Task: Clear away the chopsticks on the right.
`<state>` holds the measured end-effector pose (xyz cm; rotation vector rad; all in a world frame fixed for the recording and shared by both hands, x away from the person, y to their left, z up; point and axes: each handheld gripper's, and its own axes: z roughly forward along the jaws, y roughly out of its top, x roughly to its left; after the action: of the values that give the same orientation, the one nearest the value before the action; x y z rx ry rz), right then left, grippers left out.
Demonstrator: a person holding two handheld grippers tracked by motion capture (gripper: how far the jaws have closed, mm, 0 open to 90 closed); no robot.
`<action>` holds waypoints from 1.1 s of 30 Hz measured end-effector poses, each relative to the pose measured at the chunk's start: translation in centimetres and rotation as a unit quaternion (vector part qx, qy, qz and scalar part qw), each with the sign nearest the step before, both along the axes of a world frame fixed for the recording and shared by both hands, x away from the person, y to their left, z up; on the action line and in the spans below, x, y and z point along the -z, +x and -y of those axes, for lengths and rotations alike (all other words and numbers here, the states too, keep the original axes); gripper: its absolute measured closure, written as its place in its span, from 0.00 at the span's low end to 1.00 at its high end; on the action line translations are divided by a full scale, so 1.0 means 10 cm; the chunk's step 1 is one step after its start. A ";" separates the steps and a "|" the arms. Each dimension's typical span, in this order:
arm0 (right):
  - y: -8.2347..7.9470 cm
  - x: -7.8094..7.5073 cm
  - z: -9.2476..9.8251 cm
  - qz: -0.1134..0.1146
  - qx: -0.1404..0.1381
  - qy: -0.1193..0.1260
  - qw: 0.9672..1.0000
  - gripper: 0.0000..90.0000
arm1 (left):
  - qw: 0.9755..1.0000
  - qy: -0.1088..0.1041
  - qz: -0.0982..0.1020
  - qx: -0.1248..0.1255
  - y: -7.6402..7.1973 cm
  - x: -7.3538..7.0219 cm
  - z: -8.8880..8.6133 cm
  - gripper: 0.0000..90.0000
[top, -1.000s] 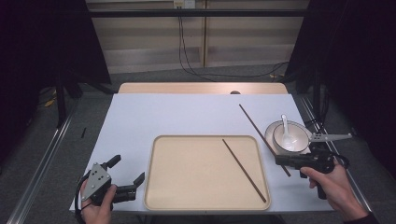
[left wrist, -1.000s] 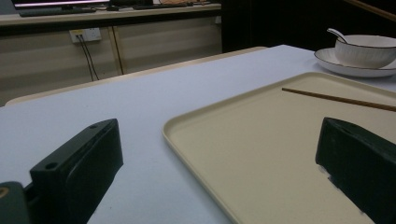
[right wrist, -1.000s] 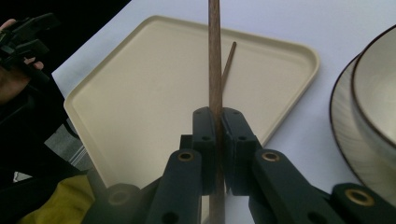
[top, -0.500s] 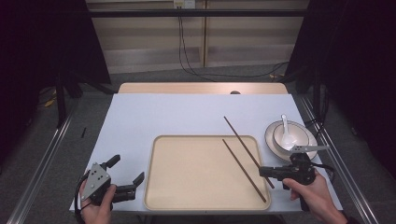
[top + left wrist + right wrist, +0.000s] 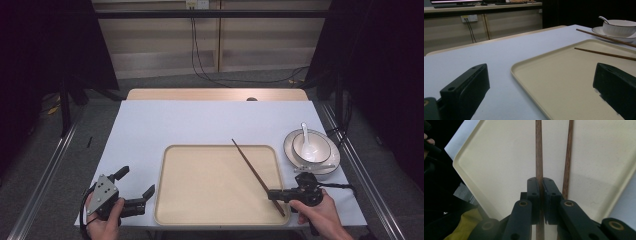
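High view: right hand-held gripper [image 5: 274,194], clenched on a chopstick [image 5: 538,157], has carried it from beside the bowl [image 5: 311,148] over the tray [image 5: 210,210], probably to pair it; left hand-held gripper [image 5: 135,192] rests released.

you're at a lab-style recording bench: black curtains [image 5: 380,75] flank the white-covered wooden table [image 5: 210,120], metal floor rails [image 5: 40,185] run beside it, and black cables [image 5: 200,55] hang from a wall socket [image 5: 196,4] behind it.
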<state>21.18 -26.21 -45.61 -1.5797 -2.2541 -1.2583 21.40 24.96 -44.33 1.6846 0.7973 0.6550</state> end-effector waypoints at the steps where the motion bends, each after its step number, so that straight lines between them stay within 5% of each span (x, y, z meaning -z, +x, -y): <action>1: 0.00 0.01 -0.01 -0.002 -0.001 -0.001 1.000 0.95 | 1.000 0.000 0.000 0.001 0.00 0.00 0.00 0.01; 12: -0.01 0.15 -0.10 -0.034 0.010 -0.044 0.998 0.94 | 1.000 -0.003 -0.003 0.001 0.00 0.01 0.00 0.01; 33: -0.02 0.15 -0.11 -0.028 0.007 -0.052 0.998 0.92 | 1.000 0.002 -0.003 -0.003 -0.01 0.01 -0.01 0.01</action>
<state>20.95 -25.10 -47.14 -1.6470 -2.3128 -1.1029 21.27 25.05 -44.42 1.6880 0.8067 0.6570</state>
